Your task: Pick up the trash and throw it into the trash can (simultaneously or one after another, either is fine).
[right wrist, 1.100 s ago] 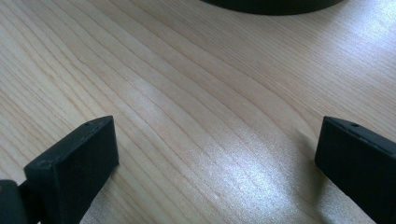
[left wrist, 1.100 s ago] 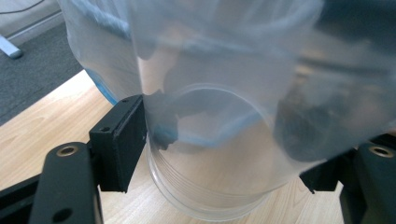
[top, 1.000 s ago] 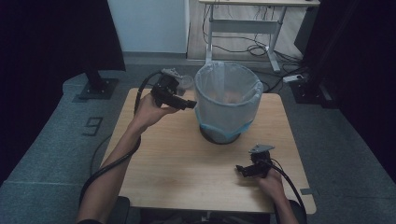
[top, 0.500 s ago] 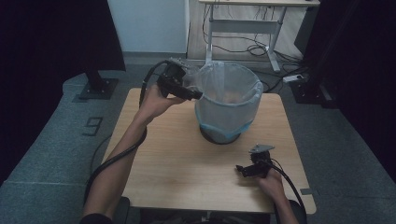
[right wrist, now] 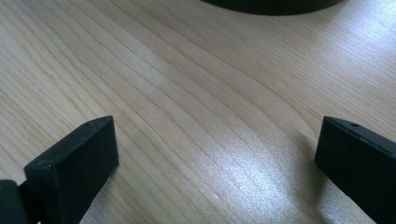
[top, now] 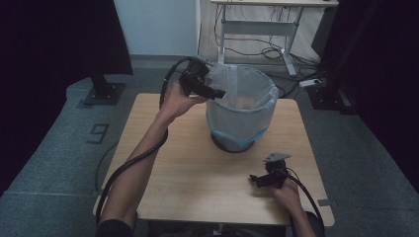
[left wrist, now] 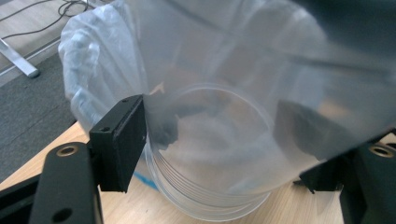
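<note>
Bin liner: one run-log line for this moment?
left gripper: at bin rim, liner between jaws | right gripper: open, on table

We cannot tell whether the left gripper pinches the clear bag; its right jaw blurs behind plastic, the bin's base hidden.

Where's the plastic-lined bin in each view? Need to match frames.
High view: bin at upper centre of table.
Left gripper view: bin close ahead, its liner up front.
Right gripper view: its dark base at top edge.
Shared landmark: the wooden tabletop.
</note>
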The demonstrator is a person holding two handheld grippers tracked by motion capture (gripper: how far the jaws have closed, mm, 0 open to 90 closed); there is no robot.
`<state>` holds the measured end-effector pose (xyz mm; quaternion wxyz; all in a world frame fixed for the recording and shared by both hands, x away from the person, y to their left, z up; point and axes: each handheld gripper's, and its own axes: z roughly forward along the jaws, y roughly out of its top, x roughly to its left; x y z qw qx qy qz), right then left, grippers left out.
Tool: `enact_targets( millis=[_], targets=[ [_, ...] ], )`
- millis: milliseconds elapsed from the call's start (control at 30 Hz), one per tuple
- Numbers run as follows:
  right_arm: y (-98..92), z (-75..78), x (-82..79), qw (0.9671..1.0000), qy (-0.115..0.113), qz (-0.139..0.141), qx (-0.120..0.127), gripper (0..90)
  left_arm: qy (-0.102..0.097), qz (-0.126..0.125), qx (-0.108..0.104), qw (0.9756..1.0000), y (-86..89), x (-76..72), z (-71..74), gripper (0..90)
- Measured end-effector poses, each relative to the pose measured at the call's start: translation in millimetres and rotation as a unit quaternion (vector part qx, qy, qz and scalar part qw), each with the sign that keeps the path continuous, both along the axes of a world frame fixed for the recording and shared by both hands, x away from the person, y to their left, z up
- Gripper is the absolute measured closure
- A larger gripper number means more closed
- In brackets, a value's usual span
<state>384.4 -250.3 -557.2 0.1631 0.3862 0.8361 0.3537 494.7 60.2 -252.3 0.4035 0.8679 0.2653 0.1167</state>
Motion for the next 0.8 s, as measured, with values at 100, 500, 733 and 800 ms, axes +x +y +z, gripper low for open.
enact_targets(
  millis=[100,500,733,800],
  targets=[
    [0.0,0.0,0.0,1.0,0.0,0.001,0.0,0.0,-0.004,0.003,0.005,1.0,-7.2,3.3,1.0,26.3],
    [0.1,0.0,0.0,1.0,0.0,0.003,-0.001,0.0,-0.016,0.014,0.005,0.9998,-32.4,16.3,-1.1,26.2],
    [0.3,0.0,0.0,1.0,0.0,0.004,0.0,0.0,-0.014,0.02,0.006,0.9997,-43.7,25.8,-12.0,26.1],
    [0.3,0.0,0.0,1.0,0.0,0.004,0.0,0.0,-0.012,0.019,0.011,0.9997,-46.6,28.4,-16.8,26.0]
  ],
)
